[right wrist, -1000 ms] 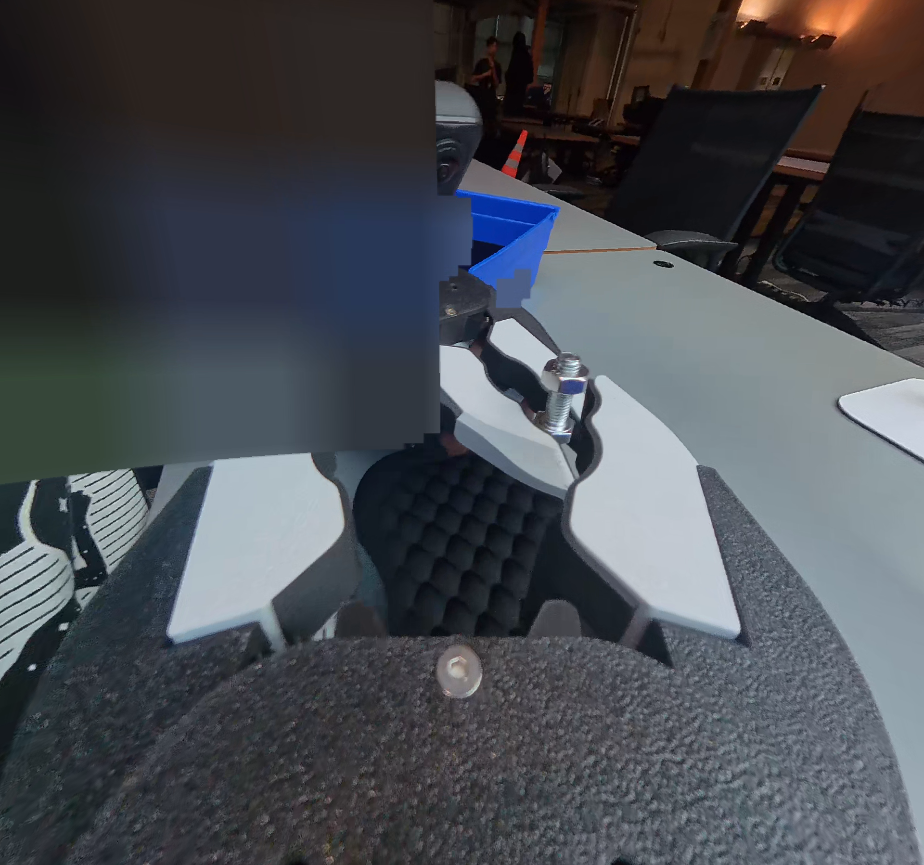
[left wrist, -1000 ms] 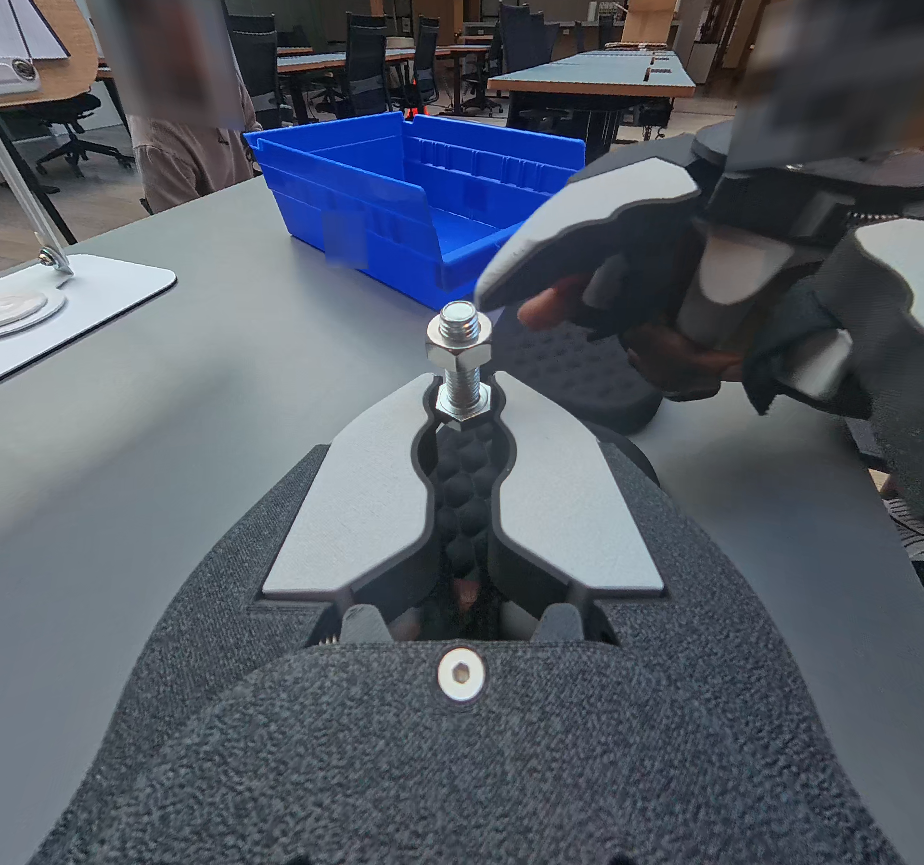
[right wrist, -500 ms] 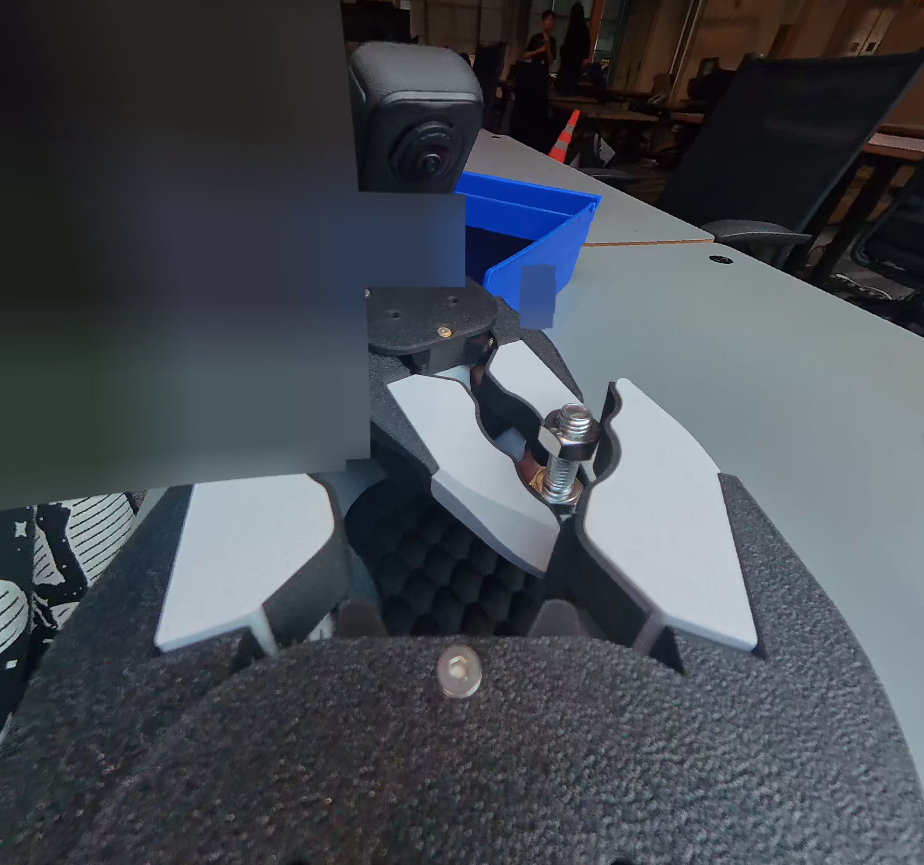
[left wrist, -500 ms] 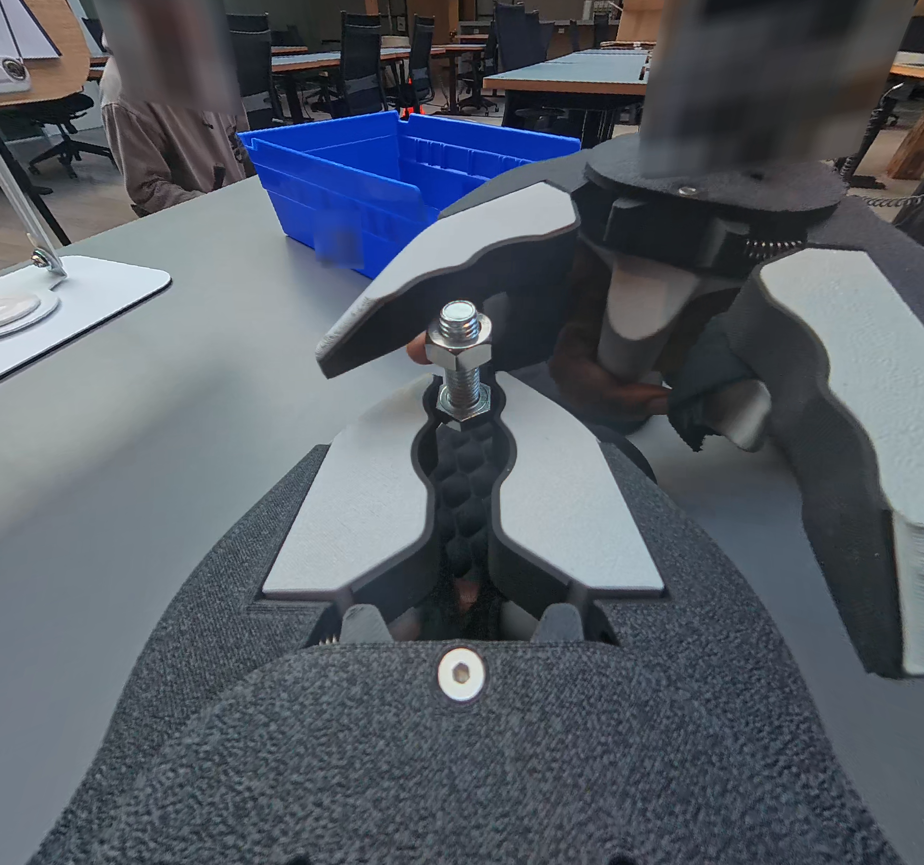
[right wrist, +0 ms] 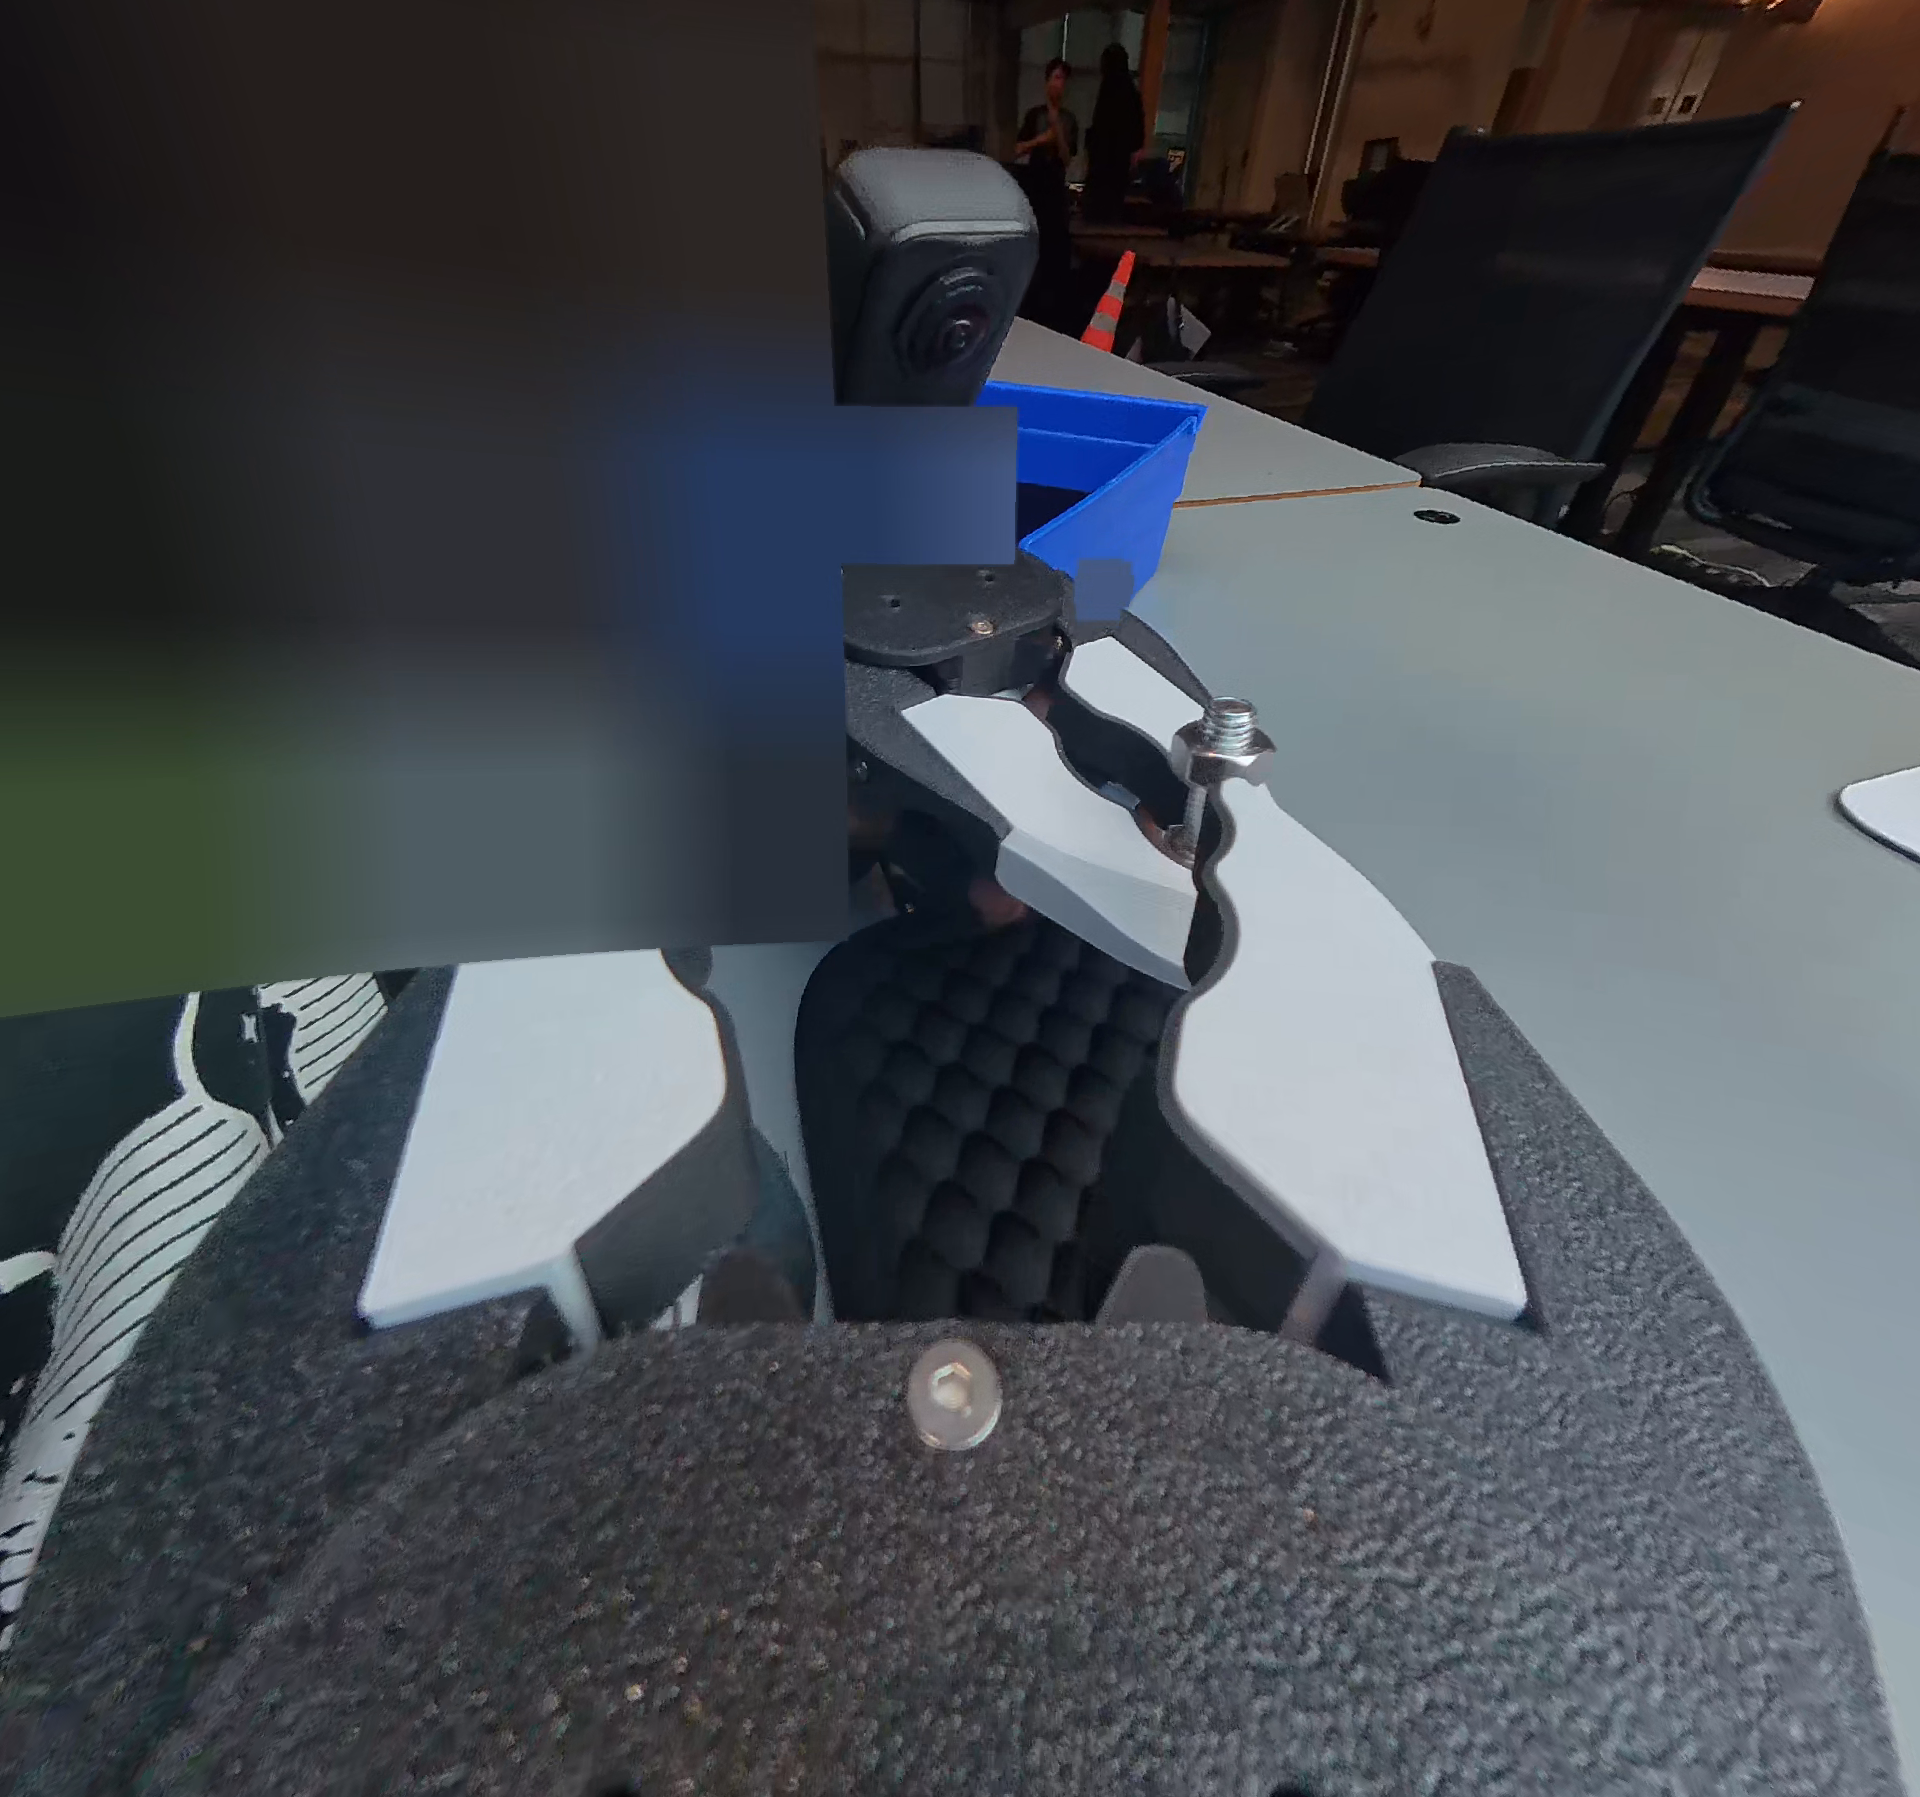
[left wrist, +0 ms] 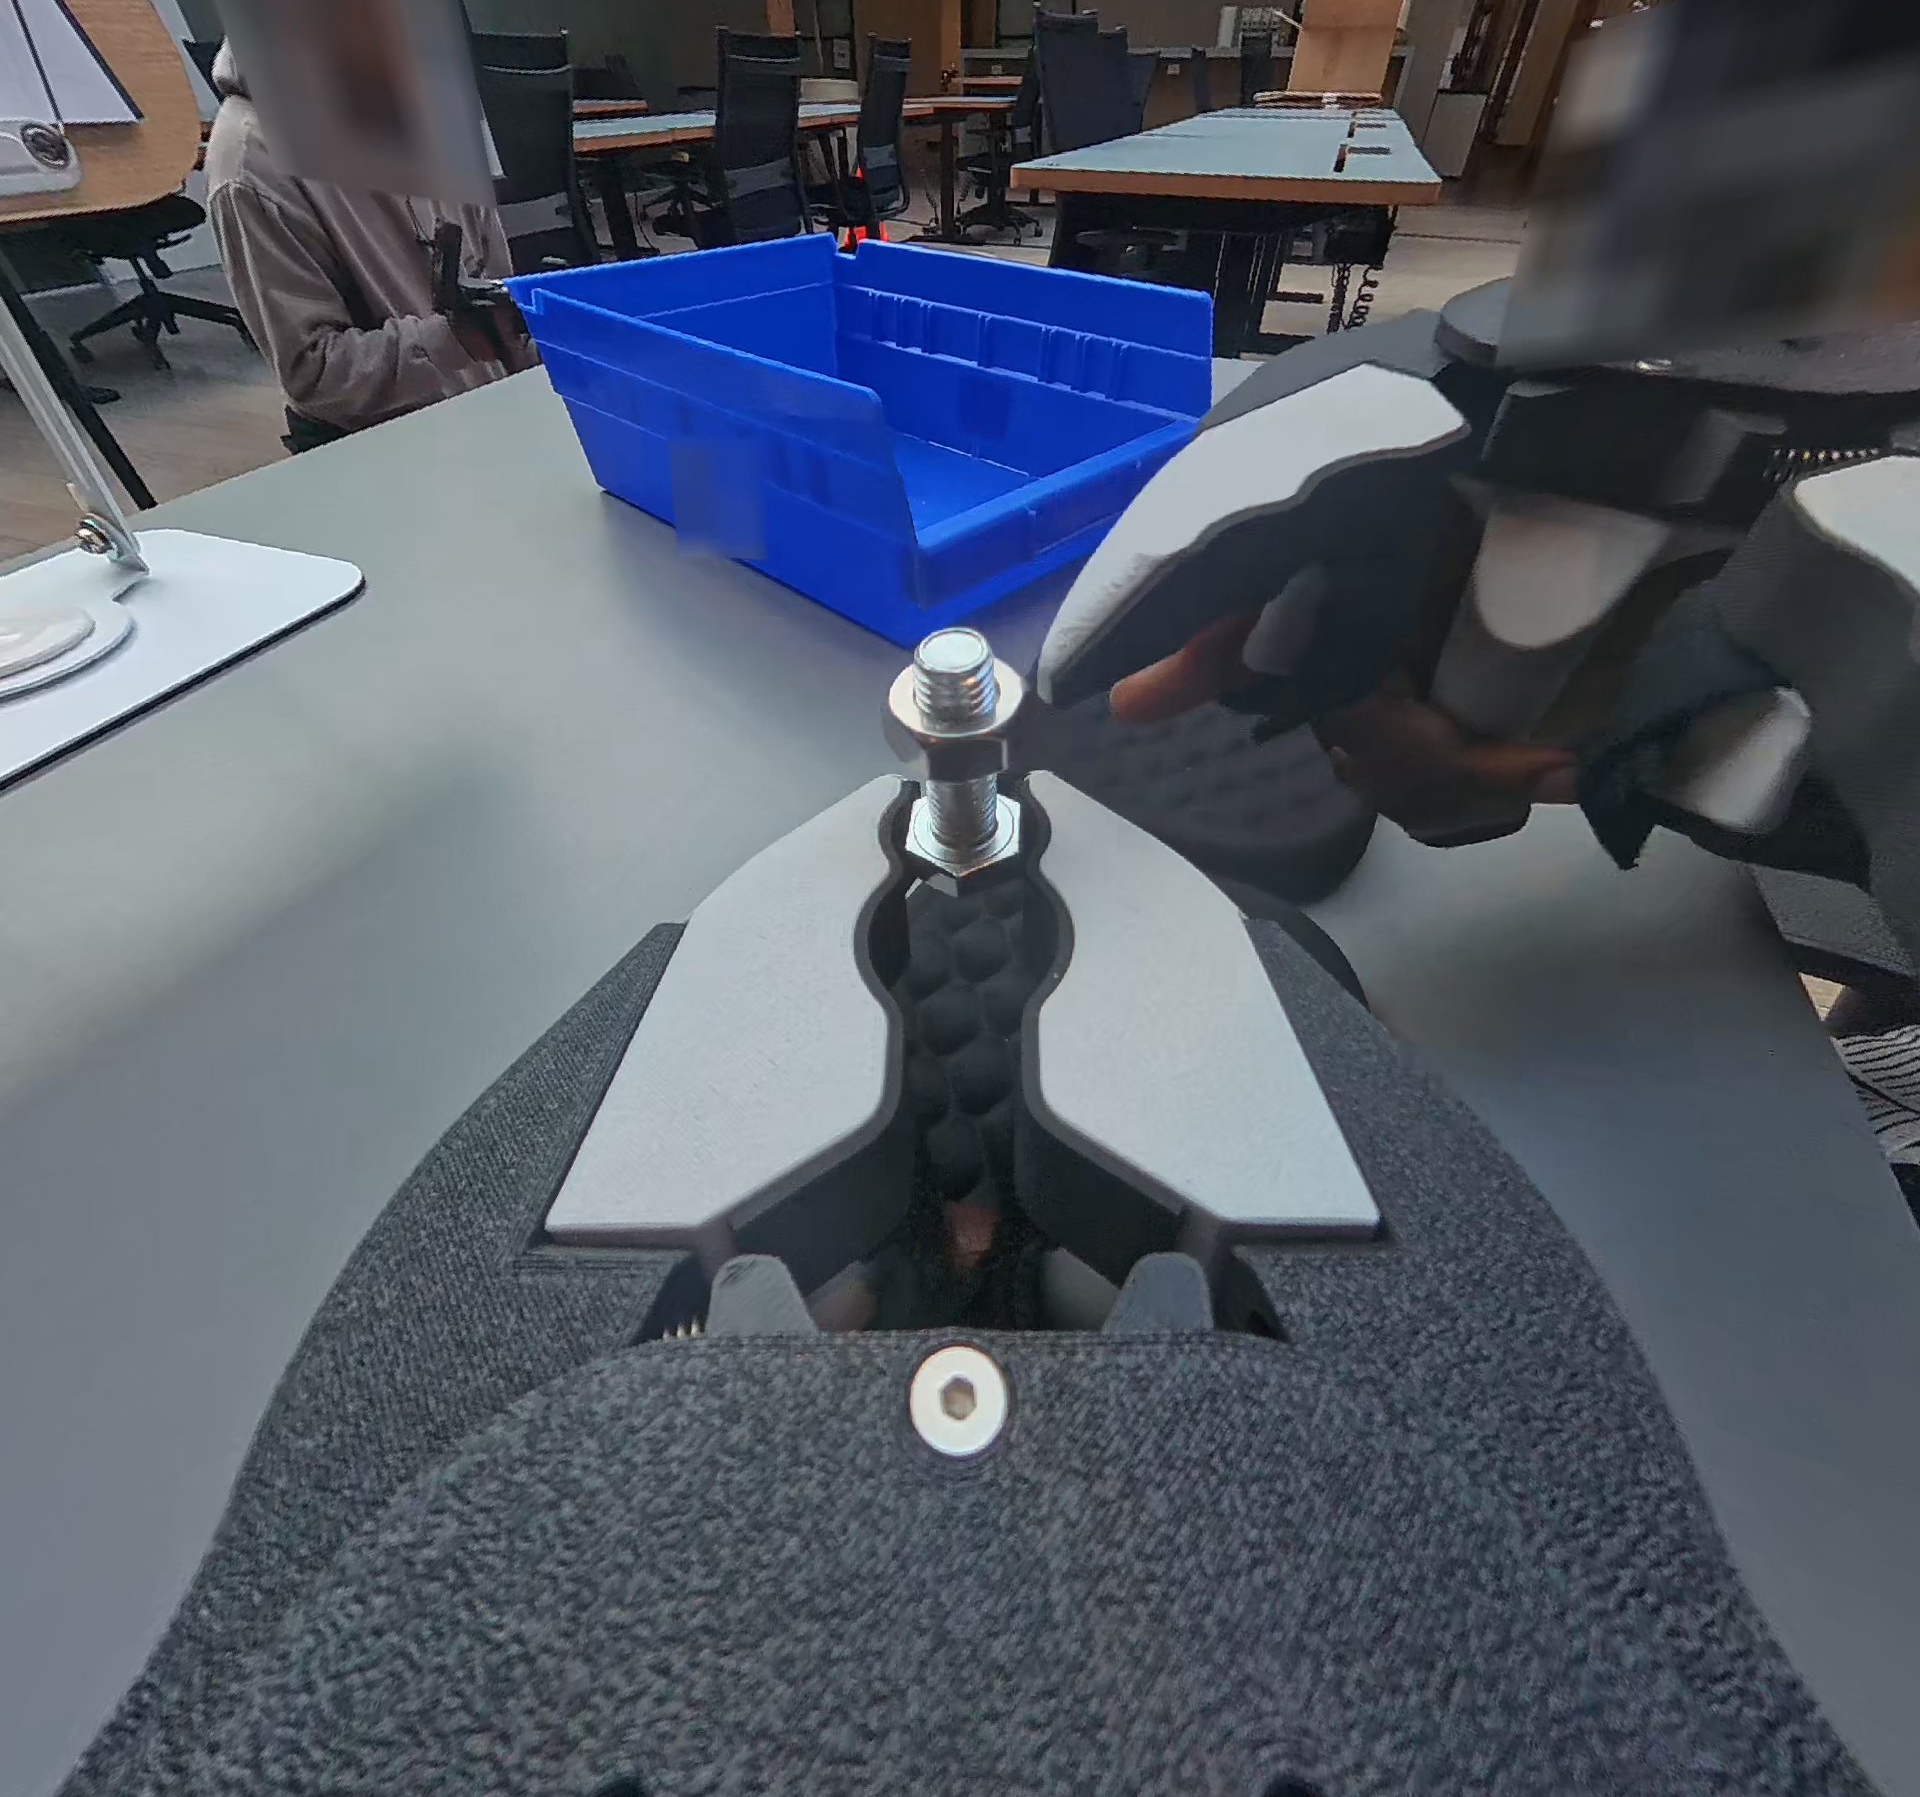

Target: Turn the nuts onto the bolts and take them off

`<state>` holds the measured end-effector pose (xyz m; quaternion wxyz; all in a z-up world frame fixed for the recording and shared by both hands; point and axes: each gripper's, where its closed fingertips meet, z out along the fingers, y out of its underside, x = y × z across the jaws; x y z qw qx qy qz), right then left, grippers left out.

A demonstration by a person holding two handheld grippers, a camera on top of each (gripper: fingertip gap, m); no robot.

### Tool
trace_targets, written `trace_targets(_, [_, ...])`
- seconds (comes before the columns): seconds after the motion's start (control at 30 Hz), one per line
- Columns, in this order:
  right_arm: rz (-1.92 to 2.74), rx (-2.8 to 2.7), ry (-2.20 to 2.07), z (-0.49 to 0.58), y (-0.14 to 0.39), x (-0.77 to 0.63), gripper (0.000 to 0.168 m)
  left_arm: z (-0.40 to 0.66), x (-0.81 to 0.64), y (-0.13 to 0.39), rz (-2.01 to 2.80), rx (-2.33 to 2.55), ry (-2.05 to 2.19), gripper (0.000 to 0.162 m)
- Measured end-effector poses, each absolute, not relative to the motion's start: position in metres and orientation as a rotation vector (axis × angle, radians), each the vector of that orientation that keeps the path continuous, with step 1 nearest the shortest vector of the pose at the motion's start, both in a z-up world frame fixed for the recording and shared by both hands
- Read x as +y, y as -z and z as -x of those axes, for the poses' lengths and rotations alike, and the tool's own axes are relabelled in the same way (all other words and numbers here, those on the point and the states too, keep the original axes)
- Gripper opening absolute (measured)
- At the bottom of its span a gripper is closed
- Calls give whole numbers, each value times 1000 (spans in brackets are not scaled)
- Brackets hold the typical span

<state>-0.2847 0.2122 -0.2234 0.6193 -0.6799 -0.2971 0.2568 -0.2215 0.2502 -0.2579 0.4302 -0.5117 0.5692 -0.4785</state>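
Observation:
A steel bolt (left wrist: 958, 812) stands upright, its head clamped between the tips of my left gripper (left wrist: 961, 802), which is shut on it. A hex nut (left wrist: 948, 721) sits near the top of the thread, with the bolt's end showing just above it. My right gripper (left wrist: 1455, 656) is open at the right, and one of its fingertips (left wrist: 1060, 667) touches the nut's right side. In the right wrist view my right gripper (right wrist: 935, 895) is open; its right finger (right wrist: 1320, 1051) reaches up beside the nut (right wrist: 1224, 758), and the left gripper (right wrist: 1049, 812) holds the bolt from the far side.
An empty blue bin (left wrist: 862, 428) stands on the grey table (left wrist: 416, 812) behind the bolt; it also shows in the right wrist view (right wrist: 1122, 490). A white stand base (left wrist: 177, 615) lies at the left. A person (left wrist: 353, 303) stands beyond the far edge. Office chairs (right wrist: 1558, 313) are at the right.
My right gripper swung in close around the bolt half a second ago, then drew back right, leaving one fingertip at the nut. The left gripper and bolt stayed put.

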Motion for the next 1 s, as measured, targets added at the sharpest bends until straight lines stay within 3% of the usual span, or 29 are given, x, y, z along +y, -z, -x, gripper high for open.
trace_targets(0.23, [1562,-660,-613,286,221,237,108,221,249,258,1271,1426,1195,17])
trace_targets(0.47, [1593,-758,-616,305,229,252,114,221,248,259,1271,1433,1193,17])
trace_targets(0.87, [1596,-684,-599,290,229,222,108,221,250,258,1276,1421,1195,17])
trace_targets(1.0, [1607,-709,-621,291,231,203,93,221,250,258,1276,1424,1192,17])
